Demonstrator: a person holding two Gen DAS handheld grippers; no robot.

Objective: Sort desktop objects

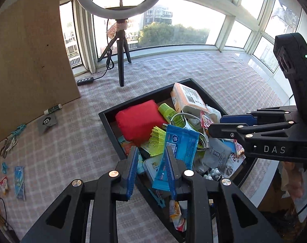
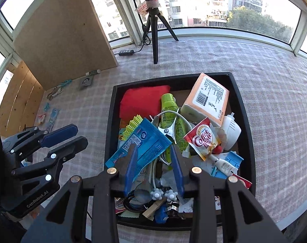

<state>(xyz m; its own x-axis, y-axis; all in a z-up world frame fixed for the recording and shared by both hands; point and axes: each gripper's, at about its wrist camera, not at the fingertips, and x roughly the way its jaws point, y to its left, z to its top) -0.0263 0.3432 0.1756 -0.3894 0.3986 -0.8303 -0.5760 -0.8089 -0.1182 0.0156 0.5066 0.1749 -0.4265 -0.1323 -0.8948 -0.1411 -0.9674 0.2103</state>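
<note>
Most of the sorting is still ahead, I'd say: the black tray (image 2: 242,109) on the worktop (image 2: 275,81) is heaped, red pouch (image 2: 143,99) largest. A few small items lie by the board (image 1: 27,64). Left tongs (image 1: 151,162) and right tongs (image 2: 153,162) hover part-open, holding nothing, over a blue sachet (image 2: 141,147).

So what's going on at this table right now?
A person holds a two-finger gripper in each hand over a black tray heaped with small clutter. Both the left gripper and the right gripper stand open, gripping nothing, above a blue foil sachet on top of the pile. A few sachets and clips already lie sorted on the checked tablecloth to the left.
</note>
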